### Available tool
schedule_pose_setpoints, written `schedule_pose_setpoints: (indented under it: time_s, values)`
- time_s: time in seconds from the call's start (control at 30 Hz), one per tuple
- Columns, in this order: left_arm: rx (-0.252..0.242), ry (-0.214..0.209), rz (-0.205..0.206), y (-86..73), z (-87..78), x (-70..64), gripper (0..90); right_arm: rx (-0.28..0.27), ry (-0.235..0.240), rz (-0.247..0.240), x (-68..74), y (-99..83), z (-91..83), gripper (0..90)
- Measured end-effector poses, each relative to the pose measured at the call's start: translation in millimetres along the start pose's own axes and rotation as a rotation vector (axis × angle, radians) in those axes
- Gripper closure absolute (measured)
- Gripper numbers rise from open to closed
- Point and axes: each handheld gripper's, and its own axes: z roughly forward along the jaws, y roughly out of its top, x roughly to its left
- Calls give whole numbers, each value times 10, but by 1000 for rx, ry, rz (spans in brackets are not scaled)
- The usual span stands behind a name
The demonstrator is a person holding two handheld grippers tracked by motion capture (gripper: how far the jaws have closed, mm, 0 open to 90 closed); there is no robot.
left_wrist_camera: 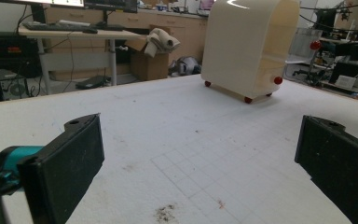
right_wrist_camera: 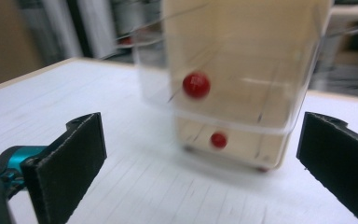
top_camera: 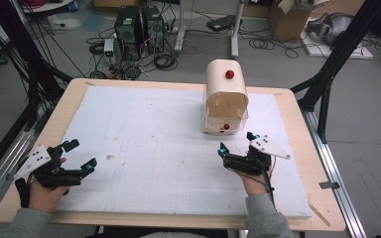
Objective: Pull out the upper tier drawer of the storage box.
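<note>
A cream box with a rounded top (top_camera: 225, 96) stands at the far right-middle of the white foam board (top_camera: 149, 148). It has a red knob on top (top_camera: 229, 74) and a clear front flap with a red knob (top_camera: 226, 127). My right gripper (top_camera: 238, 143) hovers just in front of that flap, open and holding nothing. In the right gripper view the clear flap (right_wrist_camera: 233, 70) and its red knob (right_wrist_camera: 196, 85) sit between the wide-apart jaws, blurred. My left gripper (top_camera: 81, 154) rests open at the near left of the board. The box (left_wrist_camera: 249, 44) stands far off in the left gripper view.
The board lies on a wooden table (top_camera: 297, 129). Black frame legs (top_camera: 327, 74) stand beside the right edge. Computers and cables (top_camera: 139, 34) cover the floor behind. A small dark stain (top_camera: 110, 157) marks the board near the left gripper.
</note>
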Motion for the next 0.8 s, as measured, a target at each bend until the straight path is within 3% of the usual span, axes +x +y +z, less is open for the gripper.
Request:
schedule_pose_setpoints:
  time_s: [0.03, 0.1, 0.17, 0.2, 0.37, 0.4, 0.63, 0.8]
  values:
    - [0, 0, 0, 0, 0, 0, 18, 6, 16, -8, -47, -19, -41, 1]
    - [-3, 4, 1, 1, -2, -1, 18, 28, 96, -15, -138, -53, -121, 1]
    - [-1, 3, 6, 1, -4, -2, 17, 33, 103, -29, -173, -69, -157, 1]
    - [1, 4, 10, 1, -5, -4, 18, 34, 136, -32, -242, -103, -231, 1]
    - [-7, 4, 11, 5, -6, -12, 17, -1, 177, -20, -374, -160, -362, 1]
    - [-10, 2, 12, 7, -8, -14, 18, -16, 213, -22, -435, -182, -420, 2]
    - [-10, 1, 38, 12, -39, -10, 17, -34, 277, -30, -557, -222, -563, 2]
    - [-16, 4, 33, 9, -57, 8, 18, -43, 272, -29, -634, -247, -631, 1]
